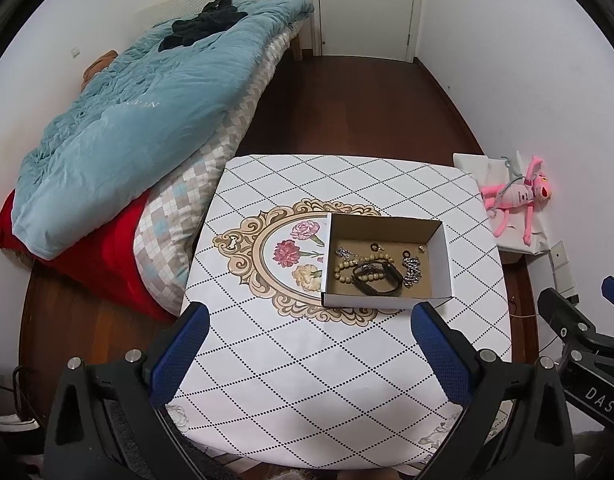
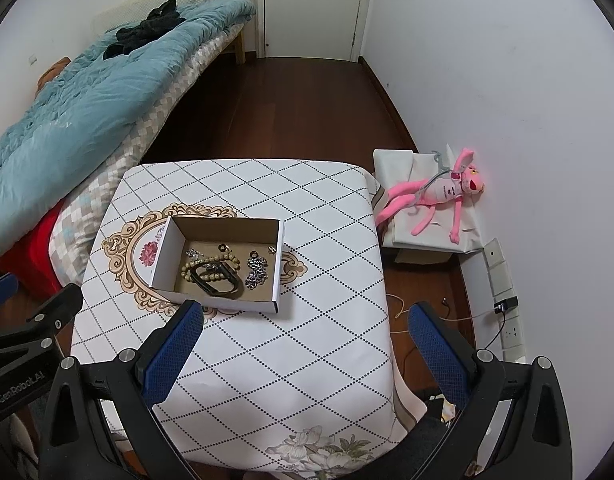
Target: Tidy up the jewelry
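Jewelry (image 1: pixel 367 270) piled in open cardboard box (image 1: pixel 441 264) on table (image 1: pixel 291 380), ahead of both grippers. Left gripper (image 1: pixel 307 344) jaws wide apart, empty, box just beyond its right finger. Right gripper (image 2: pixel 303 344) likewise spread, empty, box ahead-left.

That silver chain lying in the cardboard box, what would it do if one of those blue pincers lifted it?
The silver chain lies in a loose, bunched heap of links, so it would probably droop and dangle rather than hold shape. Its shiny metal links look smooth and may slip between the pads. It looks chunky, so perhaps fairly heavy for its size. Pushed, it would likely drag across the box floor, not roll.
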Available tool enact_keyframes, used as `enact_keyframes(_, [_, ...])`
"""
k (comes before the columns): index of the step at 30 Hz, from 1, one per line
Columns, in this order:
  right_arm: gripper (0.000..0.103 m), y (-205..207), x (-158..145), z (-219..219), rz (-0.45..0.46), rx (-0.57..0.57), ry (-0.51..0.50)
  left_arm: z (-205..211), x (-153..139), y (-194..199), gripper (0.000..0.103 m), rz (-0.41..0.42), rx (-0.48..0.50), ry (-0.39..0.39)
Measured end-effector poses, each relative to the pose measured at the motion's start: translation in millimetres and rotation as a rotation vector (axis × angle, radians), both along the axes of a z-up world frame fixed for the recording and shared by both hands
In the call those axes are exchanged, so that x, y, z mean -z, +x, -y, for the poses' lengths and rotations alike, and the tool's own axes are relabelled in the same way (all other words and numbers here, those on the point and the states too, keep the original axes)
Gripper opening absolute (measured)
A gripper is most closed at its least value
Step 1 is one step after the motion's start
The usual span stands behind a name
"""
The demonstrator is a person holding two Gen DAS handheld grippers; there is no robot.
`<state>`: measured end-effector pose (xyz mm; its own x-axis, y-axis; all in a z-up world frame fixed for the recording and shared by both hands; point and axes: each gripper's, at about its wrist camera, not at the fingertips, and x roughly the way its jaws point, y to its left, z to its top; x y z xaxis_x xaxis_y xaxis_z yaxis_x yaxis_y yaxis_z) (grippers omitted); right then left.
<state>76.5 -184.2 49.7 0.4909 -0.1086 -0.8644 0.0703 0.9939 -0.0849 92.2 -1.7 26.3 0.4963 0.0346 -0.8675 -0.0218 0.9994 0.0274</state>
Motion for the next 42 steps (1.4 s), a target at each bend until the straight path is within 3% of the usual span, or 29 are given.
enact_keyframes(42, [0.103, 1.0, -0.5, 1.6, -0.003, 0.000, -0.001, 4.4, -3.1, -2.1, 0.103, 0.009, 0.012, -0.005])
